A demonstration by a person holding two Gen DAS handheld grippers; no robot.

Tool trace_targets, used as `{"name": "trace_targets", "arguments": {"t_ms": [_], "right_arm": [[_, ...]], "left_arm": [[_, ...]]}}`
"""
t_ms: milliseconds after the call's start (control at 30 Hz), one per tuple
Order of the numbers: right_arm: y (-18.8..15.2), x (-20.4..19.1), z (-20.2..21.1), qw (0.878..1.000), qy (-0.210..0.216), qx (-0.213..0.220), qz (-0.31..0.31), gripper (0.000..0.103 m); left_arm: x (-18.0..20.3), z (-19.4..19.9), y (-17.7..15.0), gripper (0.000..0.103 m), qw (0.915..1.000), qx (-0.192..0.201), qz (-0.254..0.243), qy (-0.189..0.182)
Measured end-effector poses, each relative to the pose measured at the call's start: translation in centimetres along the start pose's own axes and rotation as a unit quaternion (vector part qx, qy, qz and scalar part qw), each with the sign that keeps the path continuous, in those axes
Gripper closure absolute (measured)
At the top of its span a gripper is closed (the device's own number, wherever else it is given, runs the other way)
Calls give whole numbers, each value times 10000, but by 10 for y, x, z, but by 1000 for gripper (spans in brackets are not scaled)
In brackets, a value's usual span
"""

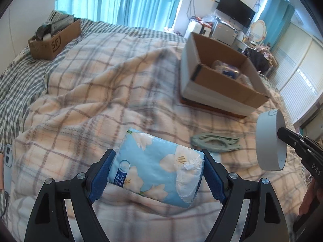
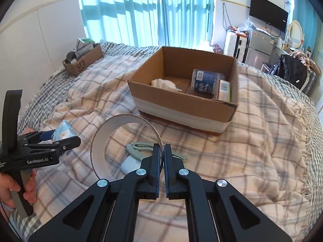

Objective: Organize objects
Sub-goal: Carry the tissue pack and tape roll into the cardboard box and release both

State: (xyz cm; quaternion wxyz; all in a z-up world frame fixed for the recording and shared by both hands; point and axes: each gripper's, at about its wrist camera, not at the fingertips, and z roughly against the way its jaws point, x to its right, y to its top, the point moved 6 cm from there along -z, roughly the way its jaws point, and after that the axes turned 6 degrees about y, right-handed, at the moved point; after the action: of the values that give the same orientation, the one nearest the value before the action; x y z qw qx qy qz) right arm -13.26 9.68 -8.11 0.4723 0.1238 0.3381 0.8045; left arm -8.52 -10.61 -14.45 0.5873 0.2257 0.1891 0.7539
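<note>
My left gripper (image 1: pixel 159 171) is shut on a blue flowered tissue pack (image 1: pixel 157 167), holding it just above the checked blanket; it also shows in the right wrist view (image 2: pixel 62 134). My right gripper (image 2: pixel 162 161) is shut on the rim of a white tape ring (image 2: pixel 125 145), held upright above the bed; the ring shows at the right of the left wrist view (image 1: pixel 271 140). A grey folding hanger (image 1: pixel 216 142) lies on the blanket between them. An open cardboard box (image 2: pixel 181 102) sits beyond, holding a blue can (image 2: pixel 203 81), a white cloth and a small carton.
A second cardboard box (image 1: pixel 54 40) with papers and a dark object stands at the bed's far left corner. A phone (image 1: pixel 8 157) lies at the left edge. A small white object (image 2: pixel 130 164) lies by the hanger. Curtains, a fridge and a TV stand behind the bed.
</note>
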Motion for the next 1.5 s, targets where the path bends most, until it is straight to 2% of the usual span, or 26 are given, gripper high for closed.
{"name": "trace_targets", "arguments": {"t_ms": [200, 400, 500, 700, 833, 1033, 1300, 1400, 1467, 1500], "right_arm": [[2, 19, 38, 9995, -190, 234, -26, 100], [19, 50, 63, 9980, -410, 469, -124, 100], [37, 67, 69, 9969, -472, 590, -218, 100], [86, 98, 65, 9938, -579, 865, -384, 100], [121, 112, 48, 9921, -489, 1044, -498, 100], [157, 131, -8, 9928, -473, 954, -557, 100], [140, 149, -76, 9939, -208, 662, -853, 99], [134, 150, -85, 9946, -197, 593, -833, 95], [132, 149, -84, 9951, -110, 573, -802, 80], [132, 148, -81, 9950, -123, 611, -787, 61]], "left_arm": [[42, 33, 15, 18, 9990, 284, -320, -137], [82, 53, 50, 18, 9961, 601, -585, -268], [95, 52, 70, 18, 9948, 744, -673, -159], [119, 30, 120, 18, 9937, 746, -820, -184], [133, 11, 149, 18, 9903, 854, -1094, 16], [146, -40, 189, 18, 9874, 923, -1284, 86], [149, -98, 201, 18, 9895, 814, -1196, -57], [148, -106, 199, 18, 9901, 780, -1164, -121], [150, -108, 196, 17, 9906, 699, -1163, -143], [149, -108, 194, 17, 9910, 669, -1149, -143]]}}
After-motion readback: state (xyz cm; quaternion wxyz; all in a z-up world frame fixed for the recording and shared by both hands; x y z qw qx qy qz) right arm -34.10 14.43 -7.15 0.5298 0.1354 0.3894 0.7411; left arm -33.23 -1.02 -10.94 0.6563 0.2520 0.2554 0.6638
